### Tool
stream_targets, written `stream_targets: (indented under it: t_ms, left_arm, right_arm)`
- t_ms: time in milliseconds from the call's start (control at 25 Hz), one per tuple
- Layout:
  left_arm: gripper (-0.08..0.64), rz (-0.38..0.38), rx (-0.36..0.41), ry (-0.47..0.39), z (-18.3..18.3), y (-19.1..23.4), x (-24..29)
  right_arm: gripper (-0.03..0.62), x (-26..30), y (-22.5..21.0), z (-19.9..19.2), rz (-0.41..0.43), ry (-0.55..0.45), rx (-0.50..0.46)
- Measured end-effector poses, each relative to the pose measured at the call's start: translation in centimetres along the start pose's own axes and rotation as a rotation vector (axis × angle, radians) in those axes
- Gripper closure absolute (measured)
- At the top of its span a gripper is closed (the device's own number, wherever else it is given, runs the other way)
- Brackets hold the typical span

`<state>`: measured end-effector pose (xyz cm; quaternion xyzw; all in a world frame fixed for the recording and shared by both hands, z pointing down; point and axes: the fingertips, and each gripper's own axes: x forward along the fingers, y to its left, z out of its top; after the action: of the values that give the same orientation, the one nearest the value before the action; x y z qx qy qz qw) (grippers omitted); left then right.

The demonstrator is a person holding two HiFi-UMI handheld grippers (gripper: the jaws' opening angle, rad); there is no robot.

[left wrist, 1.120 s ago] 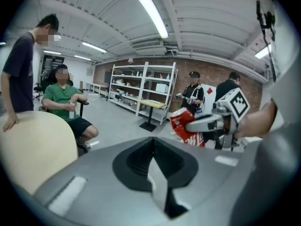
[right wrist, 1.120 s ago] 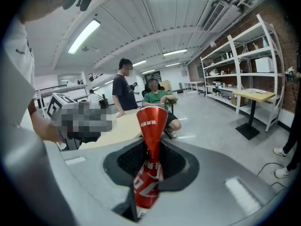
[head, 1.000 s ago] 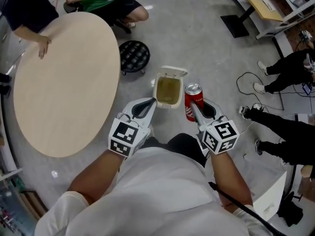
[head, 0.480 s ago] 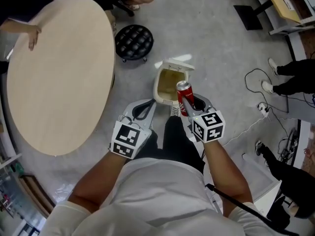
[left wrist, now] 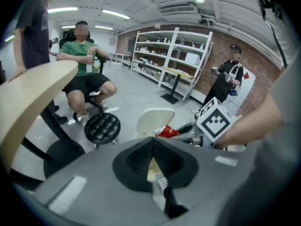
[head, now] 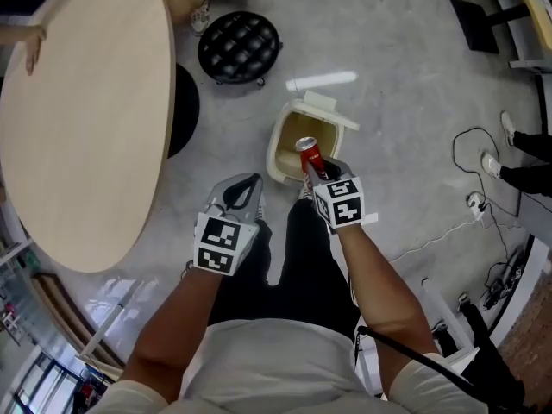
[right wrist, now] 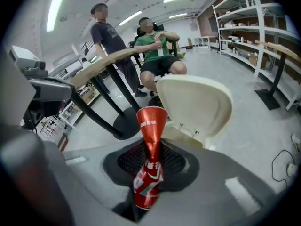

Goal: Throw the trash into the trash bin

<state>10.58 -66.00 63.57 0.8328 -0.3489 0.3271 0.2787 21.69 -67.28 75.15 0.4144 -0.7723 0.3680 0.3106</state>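
Observation:
An open cream trash bin (head: 285, 149) stands on the grey floor with its lid (head: 326, 110) tipped back. My right gripper (head: 316, 169) is shut on a red soda can (head: 309, 154), dented in at the middle, and holds it over the near right edge of the bin's mouth. In the right gripper view the can (right wrist: 149, 161) stands between the jaws, with the lid (right wrist: 197, 105) just behind it. My left gripper (head: 242, 193) hangs shut and holds nothing, left of the bin and nearer to me. The left gripper view shows the bin (left wrist: 153, 120) and the can (left wrist: 165, 132) ahead.
A large round wooden table (head: 78, 119) fills the left, with a hand (head: 34, 54) resting on it. A black padded stool (head: 239, 47) stands beyond the bin. Cables (head: 483, 201) lie on the floor at right. A seated person (left wrist: 87, 65) and shelving (left wrist: 181, 60) are farther back.
Both grippers have come down toward the floor. The can, earlier to the right of the bin, is now over its opening. The left gripper stays shut beside the bin.

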Motion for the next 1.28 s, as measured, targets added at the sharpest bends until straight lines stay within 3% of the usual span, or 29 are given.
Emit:
stream_targets:
  t_ms: [160, 560, 880, 1080, 1200, 1280]
  left_arm:
    - [0.553, 0.017, -0.039, 0.054, -1.6, 0.3, 3.1]
    - [0.554, -0.013, -0.014, 0.120, -3.6, 0.2, 8.0]
    - [0.554, -0.005, -0.046, 0.140, -5.1, 0.0, 9.0]
    - [0.554, 0.006, -0.069, 0.154, -6.3, 0.3, 9.4]
    - [0.553, 0.005, -0.079, 0.156, -6.6, 0.6, 9.6]
    - [0.554, -0.002, -0.076, 0.156, -6.5, 0.7, 9.7]
  right_arm:
    - [0.518, 3.5, -1.5, -2.8, 0.019, 0.077, 0.002]
    - [0.518, 10.2, -4.2, -5.6, 0.048, 0.196, -0.103]
    - [0.518, 14.1, -5.1, -6.3, 0.026, 0.273, -0.299]
    - [0.515, 15.7, -5.6, -6.9, -0.008, 0.310, -0.343]
    - [0.438, 15.8, -5.7, -6.7, -0.022, 0.322, -0.344]
    - [0.435, 15.7, -5.5, -6.5, -0.022, 0.320, -0.336]
